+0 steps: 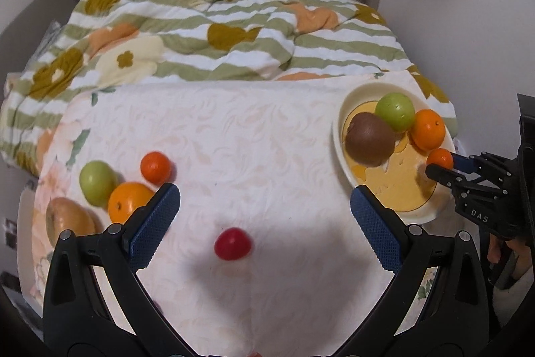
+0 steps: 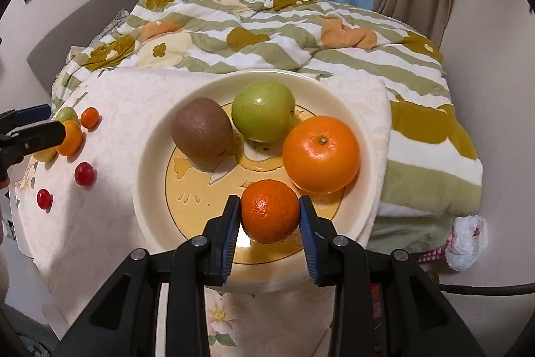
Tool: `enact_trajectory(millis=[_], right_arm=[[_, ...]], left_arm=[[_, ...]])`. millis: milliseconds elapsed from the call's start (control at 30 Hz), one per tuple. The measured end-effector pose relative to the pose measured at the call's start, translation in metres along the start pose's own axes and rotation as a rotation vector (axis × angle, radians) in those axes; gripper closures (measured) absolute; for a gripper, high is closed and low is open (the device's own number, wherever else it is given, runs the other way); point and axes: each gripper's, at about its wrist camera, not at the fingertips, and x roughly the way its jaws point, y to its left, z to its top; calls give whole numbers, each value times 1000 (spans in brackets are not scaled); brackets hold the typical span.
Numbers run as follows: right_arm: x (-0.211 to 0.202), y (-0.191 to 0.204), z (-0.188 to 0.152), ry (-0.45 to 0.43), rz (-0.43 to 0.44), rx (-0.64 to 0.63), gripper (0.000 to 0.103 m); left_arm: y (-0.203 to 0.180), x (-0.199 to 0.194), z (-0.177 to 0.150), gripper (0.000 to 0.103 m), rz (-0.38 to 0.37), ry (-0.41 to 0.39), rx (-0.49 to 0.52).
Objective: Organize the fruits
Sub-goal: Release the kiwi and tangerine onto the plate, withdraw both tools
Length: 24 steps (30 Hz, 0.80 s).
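My right fingers (image 2: 270, 213) pinch the small mandarin (image 2: 270, 210) across its middle, over the plate's (image 2: 150, 176) near rim. It looks light and soft-skinned, so I'd squeeze gently. My left fingers (image 1: 264, 209) gape wide and empty above the red fruit (image 1: 232, 244), left of the plate.

Left gripper (image 1: 264, 219): fingers spread wide, angled downward, holding nothing | Right gripper (image 2: 270, 216): fingers pressed against both sides of a small mandarin (image 2: 270, 210), reaching forward
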Motion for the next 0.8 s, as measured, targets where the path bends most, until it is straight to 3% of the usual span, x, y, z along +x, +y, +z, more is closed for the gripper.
enact_trajectory(millis=[267, 300, 333, 367, 400, 433, 800], right_arm=[[-2, 3, 3, -8, -10, -19, 71], [-3, 5, 3, -16, -19, -26, 66], [-6, 6, 3, -26, -24, -31, 44], [-8, 6, 3, -35, -25, -31, 30], [-12, 6, 2, -48, -25, -28, 6], [-16, 7, 2, -66, -29, -24, 1], [-52, 23, 3, -89, -63, 27, 1]], left_arm=[[8, -10, -9, 0, 6, 0, -34], [9, -11, -9, 0, 8, 1, -34], [9, -12, -9, 0, 10, 1, -34], [11, -14, -10, 0, 11, 0, -36], [12, -16, -11, 0, 8, 0, -39], [13, -18, -12, 0, 5, -1, -41], [43, -58, -19, 0, -12, -54, -45]])
